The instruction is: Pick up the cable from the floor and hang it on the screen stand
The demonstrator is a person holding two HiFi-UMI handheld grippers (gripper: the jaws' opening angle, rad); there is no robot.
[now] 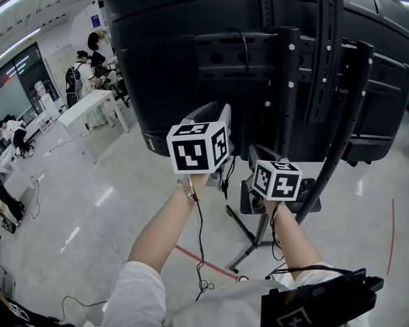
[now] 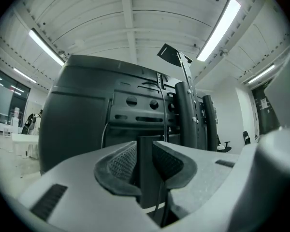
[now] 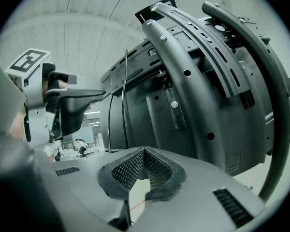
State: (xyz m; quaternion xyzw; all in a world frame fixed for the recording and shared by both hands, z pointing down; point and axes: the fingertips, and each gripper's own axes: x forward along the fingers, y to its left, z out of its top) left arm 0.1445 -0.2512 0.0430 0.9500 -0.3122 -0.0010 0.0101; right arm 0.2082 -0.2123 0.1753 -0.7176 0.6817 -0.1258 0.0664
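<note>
The cable (image 3: 125, 105) hangs as a thin black line down the back of the screen (image 1: 184, 67). It drops from the mounting bracket (image 1: 259, 53) toward the lower edge. We judge it to be up off the floor (image 1: 88, 203) and draped on the screen stand (image 1: 341, 135), though we cannot see what it is hooked over.

Close in front of it sits the left claw (image 2: 145, 150), level and spread. A dark strand runs down through the gap between its pads, and neither pad presses on it. It looks like the same cable, but the strand is too thin there for us to be sure. The right claw (image 3: 144, 151) sits just beside it, near the curved tubes of the stand. Its tips are pressed together with nothing between them.

The main risk from here is in backing away. If the strand catches on a ribbed pad of the left claw, it could be dragged off the bracket. A loosely draped cable could also slide off under its own hanging weight and end up back on the floor. The right claw is close enough to the stand that a careless swing could jolt the frame and shake the cable loose.
</note>
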